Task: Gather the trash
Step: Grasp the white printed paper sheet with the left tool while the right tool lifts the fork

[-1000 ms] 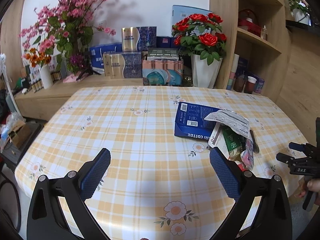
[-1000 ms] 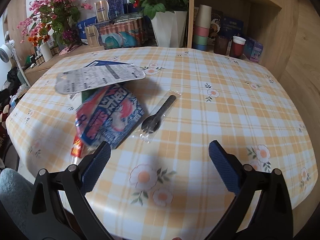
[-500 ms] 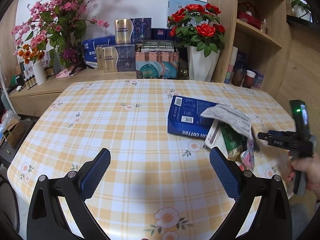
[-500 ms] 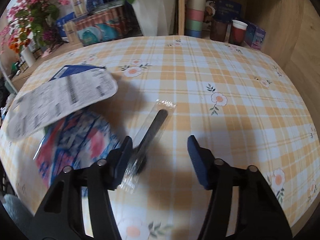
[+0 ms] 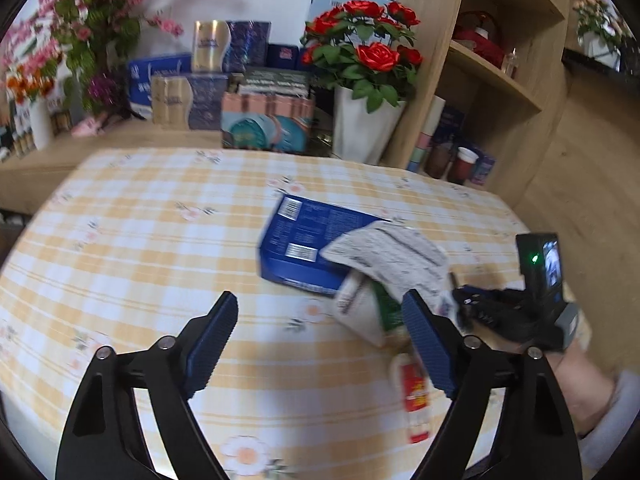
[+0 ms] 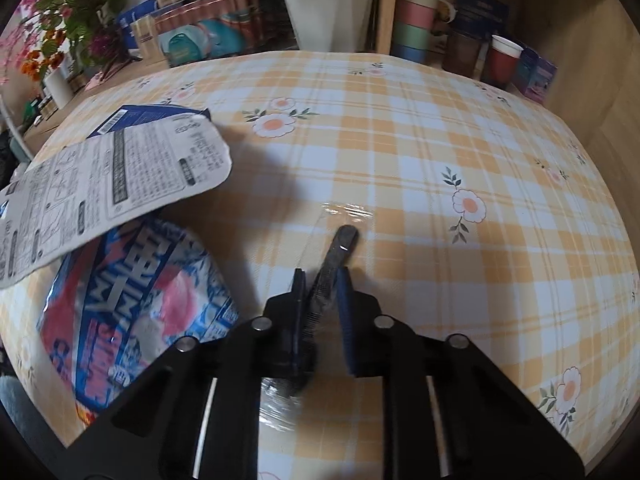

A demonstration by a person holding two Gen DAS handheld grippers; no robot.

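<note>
My right gripper (image 6: 322,276) is shut on a black plastic fork in a clear wrapper (image 6: 338,246) that lies on the checked tablecloth. To its left are a blue and pink snack bag (image 6: 132,300) and a white printed card (image 6: 104,184) over a blue coffee box (image 6: 140,118). My left gripper (image 5: 320,328) is open and empty above the table. It faces the same pile: the blue box (image 5: 308,240), the white card (image 5: 396,256) and a red and white packet (image 5: 416,396). The right gripper (image 5: 472,304) shows at the pile's right.
A white vase of red roses (image 5: 360,128), boxes (image 5: 268,124) and pink blossoms (image 5: 80,40) stand behind the table. Wooden shelves (image 5: 500,80) with stacked cups (image 6: 416,24) and a red cup (image 6: 504,60) stand at the back right.
My right gripper has moved down onto the wrapped fork and closed on it. My left gripper has moved right, nearer the trash pile, and stays open.
</note>
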